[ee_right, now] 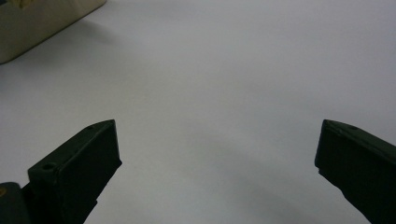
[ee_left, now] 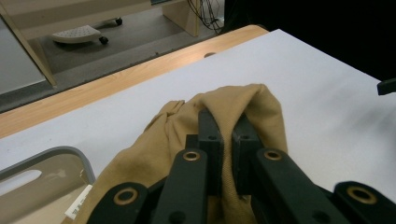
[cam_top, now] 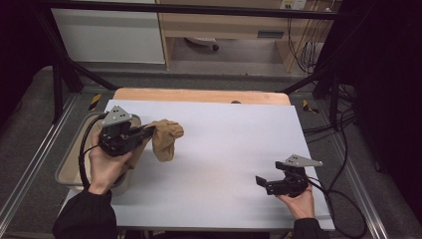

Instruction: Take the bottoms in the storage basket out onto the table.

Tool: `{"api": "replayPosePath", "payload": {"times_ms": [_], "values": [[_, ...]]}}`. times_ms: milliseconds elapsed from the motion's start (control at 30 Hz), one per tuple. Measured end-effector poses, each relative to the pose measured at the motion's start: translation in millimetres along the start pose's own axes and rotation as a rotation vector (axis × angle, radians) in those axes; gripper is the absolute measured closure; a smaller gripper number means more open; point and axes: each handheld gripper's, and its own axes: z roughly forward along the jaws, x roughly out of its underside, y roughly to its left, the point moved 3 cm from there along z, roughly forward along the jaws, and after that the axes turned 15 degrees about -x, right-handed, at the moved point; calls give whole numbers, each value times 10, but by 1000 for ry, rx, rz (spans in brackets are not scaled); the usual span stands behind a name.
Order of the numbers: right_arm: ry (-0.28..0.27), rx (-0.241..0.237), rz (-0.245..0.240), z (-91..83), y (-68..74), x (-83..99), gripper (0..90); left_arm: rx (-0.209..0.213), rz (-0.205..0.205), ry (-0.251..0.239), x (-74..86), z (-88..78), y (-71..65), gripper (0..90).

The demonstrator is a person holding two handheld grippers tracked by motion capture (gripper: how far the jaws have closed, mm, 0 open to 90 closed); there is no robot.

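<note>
While my right gripper [cam_top: 272, 183] rests with jaws spread wide and nothing between them, well apart from the tub [cam_top: 69, 167], my left gripper [cam_top: 147, 130] pinches the tan cloth [cam_top: 166, 138] just beside that tub, its long axis hanging downward to the white table [cam_top: 234, 149].

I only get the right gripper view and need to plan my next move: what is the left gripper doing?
Observer: The left gripper is shut on a tan cloth, pinching a fold.
Operator: Where is that cloth from?
Observer: It trails back over the rim of a beige bin at the table's left edge, as the high view shows.
Operator: And my right gripper?
Observer: The right gripper is open, low over the white tabletop near the front right corner, well apart from the cloth.
</note>
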Motion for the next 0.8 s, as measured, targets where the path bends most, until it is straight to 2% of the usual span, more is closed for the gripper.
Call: {"api": "replayPosePath", "payload": {"times_ms": [800], "values": [[3,0,-3,3,-1,2,7,30,16,9,-62,184,-222,854]]}}
